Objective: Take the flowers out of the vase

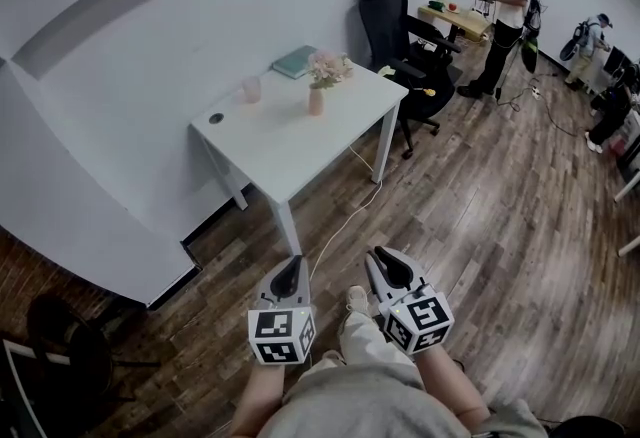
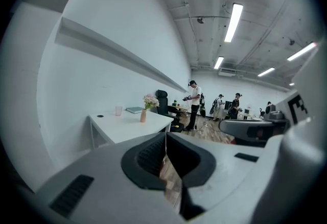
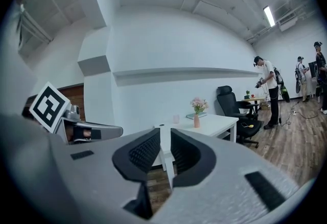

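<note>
A small pink vase with pale pink flowers stands upright on the white table, far ahead of both grippers. In the head view my left gripper and right gripper are side by side above the wooden floor, short of the table. In the left gripper view the flowers and vase are small and distant, and the left gripper is shut on nothing. The right gripper shows a narrow empty gap between its pads, with the flowers far beyond.
Also on the table are a pink cup, a teal book and a small black disc. A black office chair stands at its far end. A person stands by a wooden desk; a cable runs across the floor.
</note>
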Motion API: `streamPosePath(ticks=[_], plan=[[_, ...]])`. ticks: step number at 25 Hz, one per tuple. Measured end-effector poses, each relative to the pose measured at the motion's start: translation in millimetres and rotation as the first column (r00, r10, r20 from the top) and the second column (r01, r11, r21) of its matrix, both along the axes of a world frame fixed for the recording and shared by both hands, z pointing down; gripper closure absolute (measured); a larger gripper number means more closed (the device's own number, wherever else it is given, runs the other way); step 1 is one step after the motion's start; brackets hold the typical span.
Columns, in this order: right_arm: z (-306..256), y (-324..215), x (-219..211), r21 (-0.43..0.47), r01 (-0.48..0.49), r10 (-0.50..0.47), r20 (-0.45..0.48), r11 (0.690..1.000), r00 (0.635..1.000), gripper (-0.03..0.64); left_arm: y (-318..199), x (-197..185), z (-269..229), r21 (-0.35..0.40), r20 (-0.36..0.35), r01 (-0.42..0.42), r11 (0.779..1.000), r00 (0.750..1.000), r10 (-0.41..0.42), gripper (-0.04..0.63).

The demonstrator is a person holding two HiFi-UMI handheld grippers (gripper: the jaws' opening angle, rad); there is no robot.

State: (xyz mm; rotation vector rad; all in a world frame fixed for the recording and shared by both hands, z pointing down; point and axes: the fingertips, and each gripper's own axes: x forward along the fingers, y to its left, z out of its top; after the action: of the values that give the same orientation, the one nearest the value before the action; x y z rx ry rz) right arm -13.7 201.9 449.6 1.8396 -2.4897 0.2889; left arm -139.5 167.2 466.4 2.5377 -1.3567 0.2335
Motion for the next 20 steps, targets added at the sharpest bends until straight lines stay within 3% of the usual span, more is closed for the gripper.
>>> streamPosePath(ticks=[9, 20], plan=[[3.7, -54.3, 9.2, -0.005, 0.011, -0.011, 0.005, 1.0, 1.0, 0.482, -49.4, 7.9, 5.4, -0.016, -0.011, 0.012, 1.0, 1.0, -0.012, 0.586], [6.8, -154.1, 45.3, -0.002, 0.034, -0.034, 0.005, 0.999, 0.999, 0.472, -140.4, 39.2, 6.8, -0.01, -0.014, 0.035, 0.999, 0.999, -0.035, 0.586]])
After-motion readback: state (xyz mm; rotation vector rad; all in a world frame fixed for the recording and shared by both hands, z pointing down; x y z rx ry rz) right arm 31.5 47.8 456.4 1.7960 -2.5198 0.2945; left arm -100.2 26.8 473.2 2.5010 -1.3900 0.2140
